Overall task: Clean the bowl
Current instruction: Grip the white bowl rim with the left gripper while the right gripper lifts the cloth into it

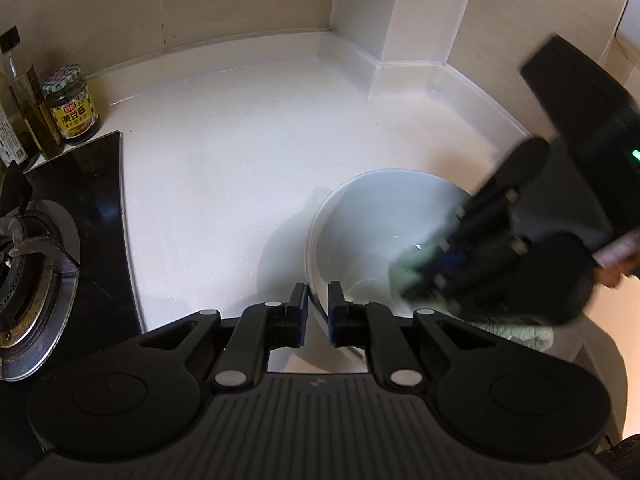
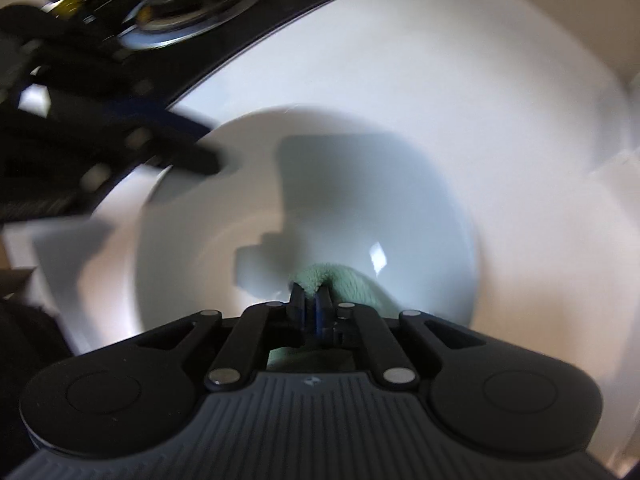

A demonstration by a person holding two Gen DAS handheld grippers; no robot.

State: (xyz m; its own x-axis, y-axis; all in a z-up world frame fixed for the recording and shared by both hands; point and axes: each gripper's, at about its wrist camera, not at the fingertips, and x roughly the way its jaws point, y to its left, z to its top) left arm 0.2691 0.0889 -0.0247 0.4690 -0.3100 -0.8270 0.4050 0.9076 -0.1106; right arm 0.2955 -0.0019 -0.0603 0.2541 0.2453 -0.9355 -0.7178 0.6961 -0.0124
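The white bowl (image 1: 352, 216) stands upright on the pale tabletop (image 1: 224, 152), near its front edge. A pale green cloth (image 2: 340, 276), bunched, lies against the bowl's inner wall.

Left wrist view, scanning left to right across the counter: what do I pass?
Gas burner → oil bottle → sauce jar → bare white countertop → bowl → green cloth → right gripper.

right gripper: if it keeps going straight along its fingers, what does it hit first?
The green cloth pinched in the right gripper leads, so the cloth would likely press first into the bowl, low on its inside wall. Depth is unclear through the blur.
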